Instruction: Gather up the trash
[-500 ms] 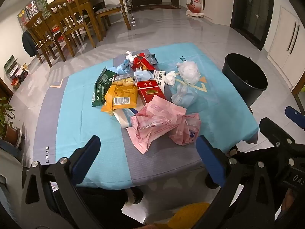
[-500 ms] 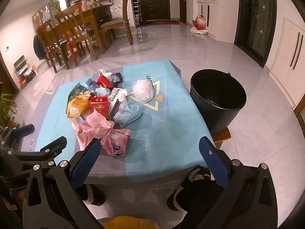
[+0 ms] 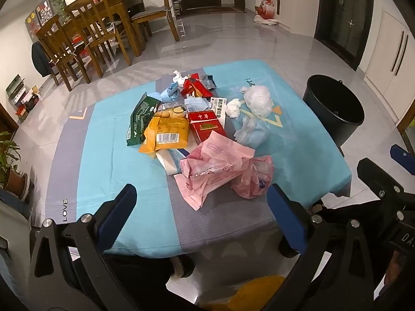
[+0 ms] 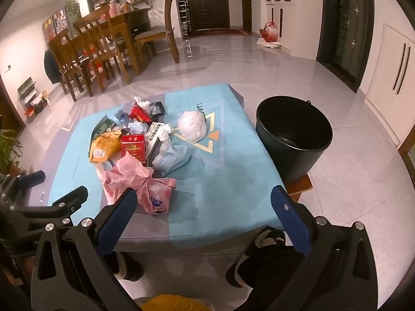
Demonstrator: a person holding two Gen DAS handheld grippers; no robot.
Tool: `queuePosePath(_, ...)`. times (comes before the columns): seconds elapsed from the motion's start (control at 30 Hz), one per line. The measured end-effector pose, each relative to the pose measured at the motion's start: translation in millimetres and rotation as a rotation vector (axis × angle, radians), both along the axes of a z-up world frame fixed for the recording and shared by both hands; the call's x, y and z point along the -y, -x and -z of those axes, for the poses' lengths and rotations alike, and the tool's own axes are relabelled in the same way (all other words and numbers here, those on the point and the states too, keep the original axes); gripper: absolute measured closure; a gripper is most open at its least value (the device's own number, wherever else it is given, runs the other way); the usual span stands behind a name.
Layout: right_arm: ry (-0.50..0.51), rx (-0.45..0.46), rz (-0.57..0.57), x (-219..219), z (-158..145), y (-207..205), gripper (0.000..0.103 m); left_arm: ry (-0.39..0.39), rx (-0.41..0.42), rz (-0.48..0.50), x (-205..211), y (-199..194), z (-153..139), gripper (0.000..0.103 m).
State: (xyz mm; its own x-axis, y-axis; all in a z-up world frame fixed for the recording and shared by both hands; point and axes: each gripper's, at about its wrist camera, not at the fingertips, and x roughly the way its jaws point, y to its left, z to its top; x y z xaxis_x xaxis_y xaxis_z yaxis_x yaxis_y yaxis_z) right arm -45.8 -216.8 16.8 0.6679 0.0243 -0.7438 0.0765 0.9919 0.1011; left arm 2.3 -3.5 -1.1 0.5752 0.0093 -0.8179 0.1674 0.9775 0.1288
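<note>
A heap of trash lies on the low table with the blue cloth [image 3: 103, 160]: a pink plastic bag [image 3: 220, 168], a red carton [image 3: 206, 127], a yellow packet [image 3: 166, 134], a green packet [image 3: 141, 119], a white crumpled bag [image 3: 259, 101], blue masks and tissues. The pink bag [image 4: 140, 181] and white bag [image 4: 193, 127] also show in the right wrist view. A black bucket [image 3: 334, 111] [image 4: 293, 137] stands right of the table. My left gripper [image 3: 205, 215] is open and empty over the near edge. My right gripper [image 4: 205, 212] is open and empty there too.
A wooden dining table with chairs [image 3: 98, 33] stands at the back left. A potted plant [image 3: 10, 165] is at the left. Cabinets and a dark door [image 4: 212, 2] line the back. A wooden stool [image 4: 298, 186] sits under the bucket.
Both grippers have shifted slightly nearer the table; the trash and bucket have not moved.
</note>
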Motion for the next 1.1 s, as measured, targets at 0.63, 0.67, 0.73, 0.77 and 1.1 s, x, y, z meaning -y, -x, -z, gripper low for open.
queuePosePath(0.63,0.004,0.002,-0.002,3,-5,-2,0.002,0.008,0.005,-0.016,-12,2,-4,0.003)
queuePosePath(0.67,0.005,0.001,-0.002,4,-5,-3,0.002,0.01,0.005,-0.016,-12,2,-4,0.003)
queuePosePath(0.73,0.002,0.001,0.0,1,-3,-1,0.002,0.009,0.005,-0.016,-12,2,-4,0.003)
queuePosePath(0.77,0.002,0.0,0.001,-1,-4,-1,0.002,0.009,0.005,-0.016,-12,2,-4,0.003)
queuePosePath(1.1,0.007,0.003,0.003,-9,2,5,0.002,0.007,0.005,-0.018,-14,3,-3,0.003)
